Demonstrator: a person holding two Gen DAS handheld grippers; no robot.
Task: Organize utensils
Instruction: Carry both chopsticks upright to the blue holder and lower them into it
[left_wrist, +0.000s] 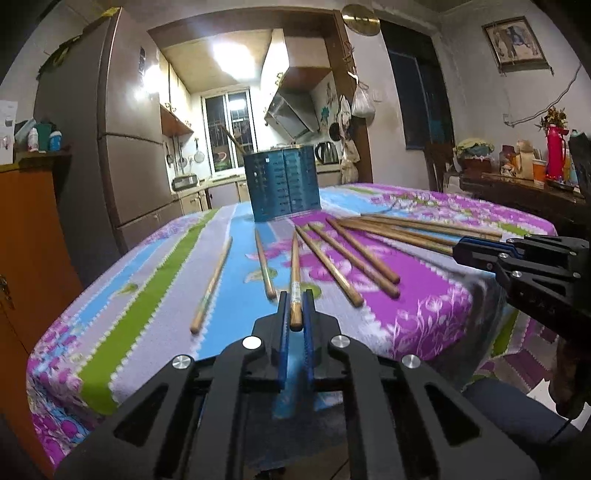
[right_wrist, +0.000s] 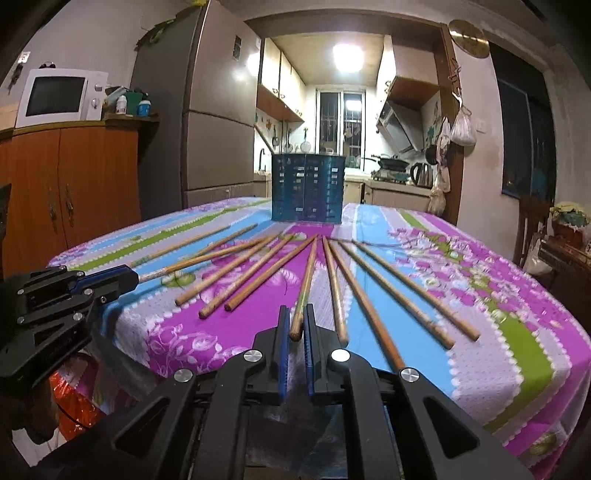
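Note:
Several wooden chopsticks lie fanned out on the flowered tablecloth (left_wrist: 166, 280). Behind them, at the far end, stands a blue perforated utensil holder (left_wrist: 284, 184) (right_wrist: 308, 192). My left gripper (left_wrist: 295, 299) is shut on the near end of one chopstick (left_wrist: 294, 273), whose tip points toward the holder. My right gripper (right_wrist: 296, 312) is likewise shut on the near end of another chopstick (right_wrist: 308, 280) in the middle of the fan. Each gripper also shows from the side in the other's view: the right gripper (left_wrist: 456, 251) at the right, the left gripper (right_wrist: 135, 277) at the left.
The table's near edge (right_wrist: 221, 354) drops off just under both grippers. A fridge (left_wrist: 122, 147) and an orange cabinet (right_wrist: 74, 192) stand to the left, a cluttered side table (left_wrist: 524, 184) to the right. A kitchen doorway opens behind the holder.

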